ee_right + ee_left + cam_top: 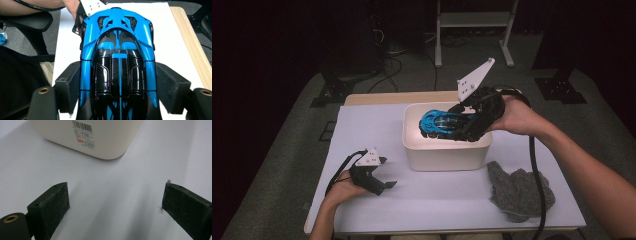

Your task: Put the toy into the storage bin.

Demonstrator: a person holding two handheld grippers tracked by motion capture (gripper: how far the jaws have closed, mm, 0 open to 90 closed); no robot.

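Right gripper (pixel 464 125) clamped on the blue and black toy car (pixel 443 122), jaws pressed against both flanks, plain as day in the right gripper view where the car (pixel 117 65) sits snug between the black pads (pixel 71 87). Held up over the cream bin (pixel 446 152), nose pointing toward the left side of the high view, seemingly clear of the bin's floor. Left gripper (pixel 384 185) parked low on the white worktop (pixel 437 200) near the front left, jaws spread wide with nothing between them, just bare worktop and the bin's barcoded wall (pixel 83 135) ahead. Grey cloth (pixel 519 192) crumpled on the worktop just right of the bin.
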